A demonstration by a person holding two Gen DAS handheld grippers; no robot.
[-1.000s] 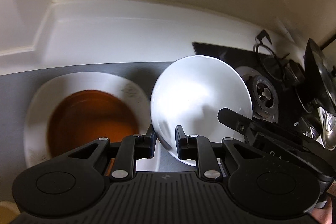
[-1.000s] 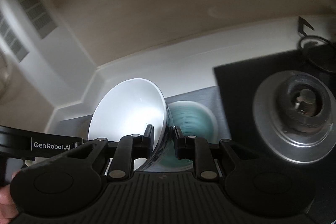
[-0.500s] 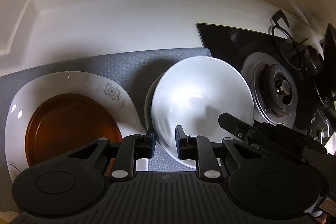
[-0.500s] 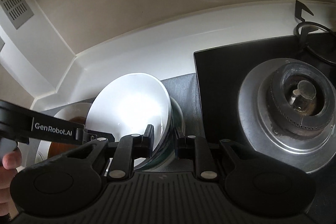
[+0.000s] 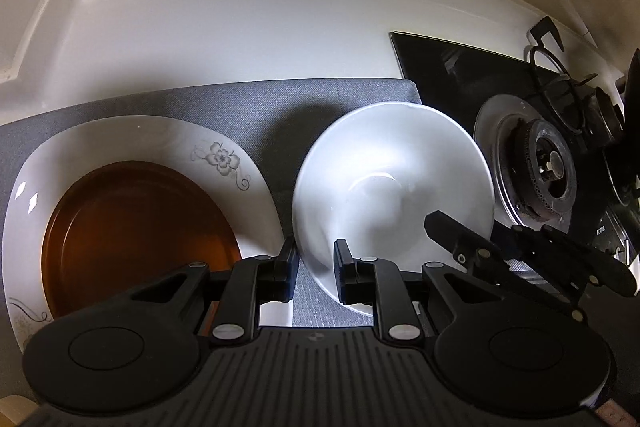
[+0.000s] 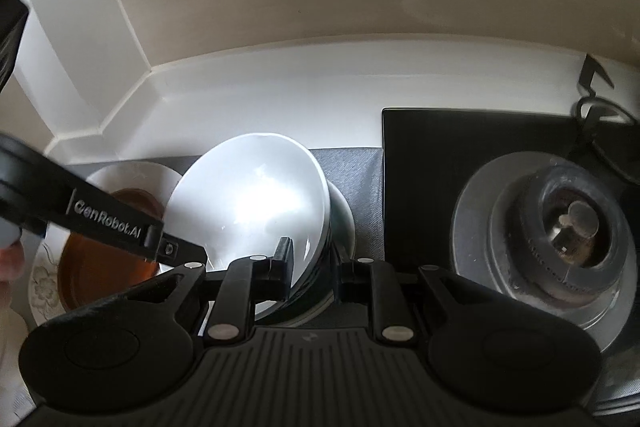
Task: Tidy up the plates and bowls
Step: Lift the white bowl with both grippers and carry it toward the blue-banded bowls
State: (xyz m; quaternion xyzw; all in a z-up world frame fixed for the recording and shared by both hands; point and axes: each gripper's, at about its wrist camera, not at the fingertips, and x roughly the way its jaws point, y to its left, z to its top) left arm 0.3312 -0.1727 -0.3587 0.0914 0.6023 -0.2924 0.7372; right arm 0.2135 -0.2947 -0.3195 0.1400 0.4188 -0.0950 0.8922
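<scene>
Both clamped on one white bowl [image 5: 392, 183]: left gripper [image 5: 315, 267] on its near-left rim, right gripper [image 6: 310, 267] on its right rim. Held tilted over a second bowl [image 6: 340, 223] on the grey mat [image 5: 248, 111], beside an amber plate [image 5: 136, 231] stacked on a floral plate [image 5: 224, 155], near the gas burner [image 6: 568, 227].

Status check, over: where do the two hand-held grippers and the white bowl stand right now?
Both hand-held grippers, left and right, shut on white bowl rim. Bowl tilted over second bowl on grey mat. Nothing in the way.
</scene>
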